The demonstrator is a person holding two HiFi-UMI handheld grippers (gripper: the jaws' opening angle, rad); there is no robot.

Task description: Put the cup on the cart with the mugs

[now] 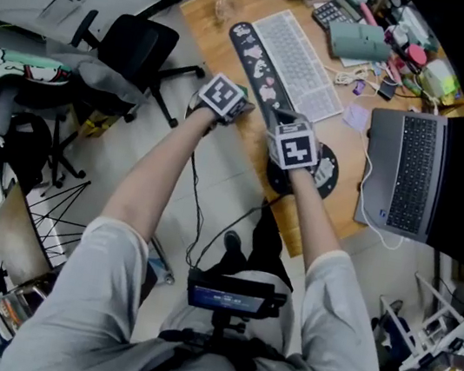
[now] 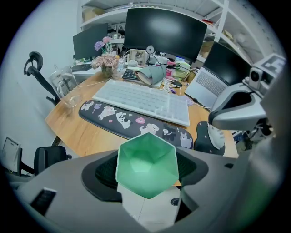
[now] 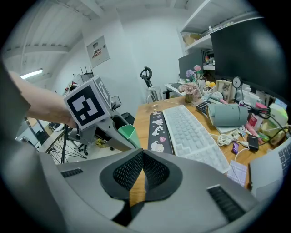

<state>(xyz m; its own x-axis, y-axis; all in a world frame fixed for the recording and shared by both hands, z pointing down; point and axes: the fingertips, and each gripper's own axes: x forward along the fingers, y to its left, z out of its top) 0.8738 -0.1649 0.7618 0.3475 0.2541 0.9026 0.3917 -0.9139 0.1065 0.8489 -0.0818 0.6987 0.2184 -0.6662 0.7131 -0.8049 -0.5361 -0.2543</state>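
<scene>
Far left, on the floor: black office chair [image 1: 136, 45], well apart from the wooden desk [image 1: 218, 33]. Next over, left gripper [image 2: 147, 170] at the desk's near edge, jaws closed on a green hexagonal cup [image 2: 145, 157], dark pads pressing its two sides, open mouth facing the camera, pale floor tiles showing beneath it. Seen from the right gripper view, the same cup held clear of the desktop, just beside the desk edge. On the desk beyond the cup: long black wrist rest [image 2: 136, 123] printed with cartoon animals, lying just in front of a white keyboard [image 2: 143, 101] and parallel to it. Behind the keyboard, a small bunch of pink flowers [image 2: 107, 61] and a large dark monitor [image 2: 166, 27]. Further right, right gripper [image 3: 143, 157] with jaws pressed together, tips meeting, nothing between them; hovering over a black mouse pad [image 1: 326, 174] near the desk's front. Rightmost: open grey laptop [image 1: 406, 170], just beside the mouse pad.
</scene>
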